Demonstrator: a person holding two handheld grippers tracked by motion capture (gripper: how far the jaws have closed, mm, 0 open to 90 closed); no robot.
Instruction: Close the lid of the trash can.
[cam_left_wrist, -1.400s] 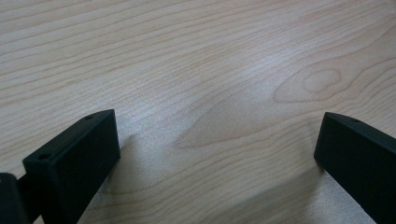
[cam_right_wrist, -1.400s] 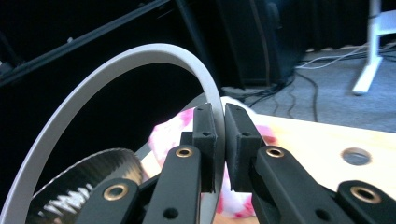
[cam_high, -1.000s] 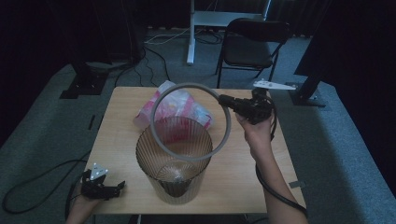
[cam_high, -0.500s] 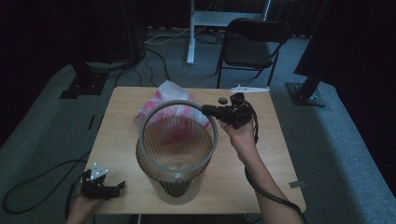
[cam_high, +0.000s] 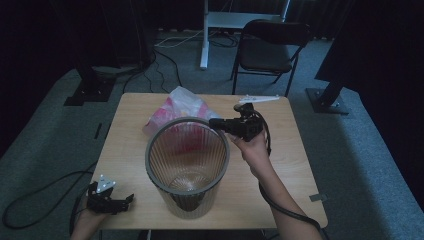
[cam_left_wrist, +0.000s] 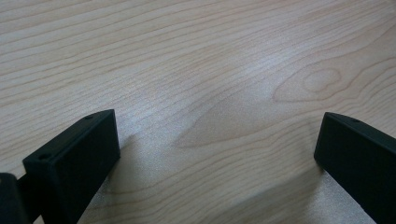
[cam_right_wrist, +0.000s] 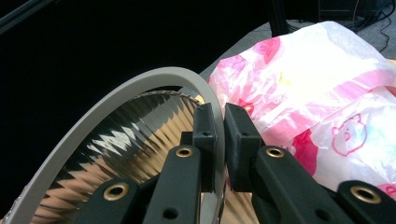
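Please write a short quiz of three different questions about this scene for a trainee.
1. True or false: the right gripper is shut on the grey plastic ring.
2. What lies behind the ribbed see-through bin?
3. The left gripper is: A open over the wooden table; B shut on a bag.

Key: 1 true. 2 a pink and white plastic bag. 3 A.

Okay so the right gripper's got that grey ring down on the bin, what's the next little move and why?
Probably press the grey ring down a touch at the gripped side, then let go. The right gripper is shut on the ring's edge, and in the high view the ring lies level around the top of the bin. The pink plastic bag lies behind on the table, not in the bin.
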